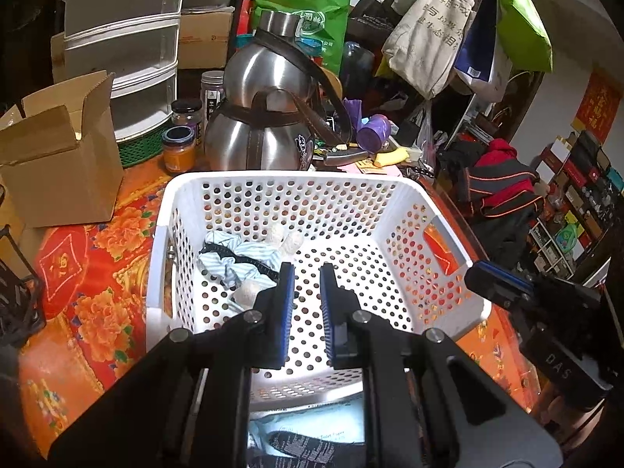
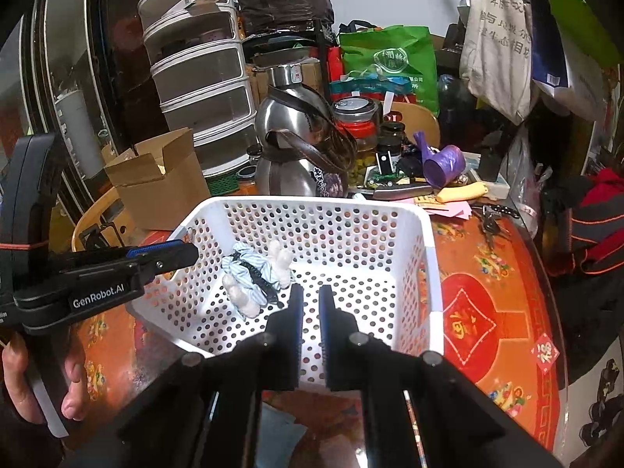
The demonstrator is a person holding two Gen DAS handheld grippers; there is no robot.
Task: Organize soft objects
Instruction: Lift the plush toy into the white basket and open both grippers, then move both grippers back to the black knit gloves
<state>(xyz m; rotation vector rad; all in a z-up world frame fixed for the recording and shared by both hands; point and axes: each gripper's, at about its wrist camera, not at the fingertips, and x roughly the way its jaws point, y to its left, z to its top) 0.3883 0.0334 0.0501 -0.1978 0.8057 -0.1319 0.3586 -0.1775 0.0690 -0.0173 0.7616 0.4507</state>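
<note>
On the red-and-orange floral tablecloth (image 1: 97, 273) stands a white perforated plastic basket (image 1: 273, 183), and on its floor, toward the far left corner, lies a small soft toy in blue-and-white striped cloth with cream plush limbs (image 1: 241, 257). It is slumped on its side, with a dark strap across its middle.

Over the basket's near edge, the left gripper (image 1: 306, 273) points into the basket with its black, blue-padded fingers parted by a narrow gap and nothing between them. The toy lies just ahead and to the left of the left finger's tip, which overlaps the cloth in this view; whether it touches cannot be told.

From the right wrist camera, the right gripper (image 2: 310, 292) also reaches over the near rim, its fingers slightly apart and empty. The soft toy (image 2: 257, 269) sits just beyond and left of them, apart from the pads. In the same view the left gripper (image 2: 171, 253) crosses above the basket's left wall (image 2: 163, 296).

Behind the basket stand a shiny steel gourd-shaped flask with a brown strap (image 1: 269, 117) and an open brown cardboard box (image 1: 62, 156).
</note>
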